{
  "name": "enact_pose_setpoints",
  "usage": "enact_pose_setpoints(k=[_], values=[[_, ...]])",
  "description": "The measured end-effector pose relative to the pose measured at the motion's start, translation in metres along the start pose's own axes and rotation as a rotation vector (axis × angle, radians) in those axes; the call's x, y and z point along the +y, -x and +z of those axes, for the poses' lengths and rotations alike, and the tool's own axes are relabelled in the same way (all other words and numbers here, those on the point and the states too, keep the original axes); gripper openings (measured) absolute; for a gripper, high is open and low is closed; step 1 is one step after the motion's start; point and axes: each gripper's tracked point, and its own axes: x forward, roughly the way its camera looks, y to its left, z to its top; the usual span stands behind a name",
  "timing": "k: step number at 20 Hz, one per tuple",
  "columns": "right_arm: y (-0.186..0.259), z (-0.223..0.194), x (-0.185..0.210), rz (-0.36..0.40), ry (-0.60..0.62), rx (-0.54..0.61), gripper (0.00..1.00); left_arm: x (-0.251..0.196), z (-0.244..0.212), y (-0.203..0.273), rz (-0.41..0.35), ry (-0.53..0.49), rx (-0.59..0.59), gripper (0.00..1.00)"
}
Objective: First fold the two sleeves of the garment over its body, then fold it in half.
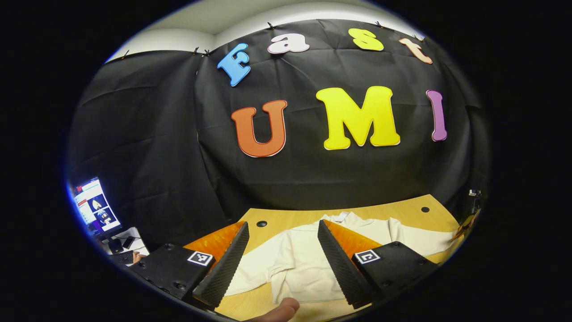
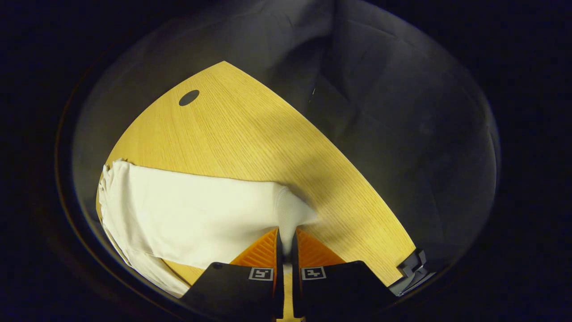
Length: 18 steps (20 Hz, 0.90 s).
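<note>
The right gripper (image 2: 286,239) is pinching the ribbed cuff of a cream-white knitted sleeve (image 2: 196,210), both fingers pressing on the fabric with only a thin slit between them. In my judgement it is gripping at the cuff because that end gives control of the whole sleeve for carrying it over the body. The sleeve is lying stretched out flat across the pale wooden tabletop (image 2: 250,134), away from the garment's body, so it is not folded over yet.

The left gripper (image 1: 283,259) is standing wide apart, holding nothing, hovering above the near hem of the cream-white soft long-sleeved garment (image 1: 304,264). The garment is lying spread on the table, neck label toward the black cloth wall (image 1: 178,134), its surface loosely creased. A fingertip (image 1: 281,309) is showing at the bottom edge. The finger faces look ridged, suited to gripping limp cloth. A lit computer monitor (image 1: 94,208) is standing at far left.
</note>
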Motion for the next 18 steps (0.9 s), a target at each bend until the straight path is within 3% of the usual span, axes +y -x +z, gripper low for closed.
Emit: enact_pose_setpoints(k=[4, 10, 14, 18], values=[[0.02, 0.007, 0.011, 0.037, 0.008, -0.04, 0.08, 0.001, -0.012, 0.0, -0.036, 0.006, 0.003, 0.99], [0.054, 0.012, 0.029, 0.025, 0.028, -0.077, 0.08, 0.004, -0.02, -0.003, -0.071, -0.008, -0.021, 0.99], [0.083, 0.02, 0.058, 0.037, 0.077, -0.124, 0.08, 0.009, -0.034, -0.008, -0.092, 0.001, -0.004, 0.99], [0.114, 0.026, 0.105, 0.077, 0.074, -0.139, 0.0, 0.019, -0.044, -0.015, -0.104, 0.014, 0.005, 0.99]])
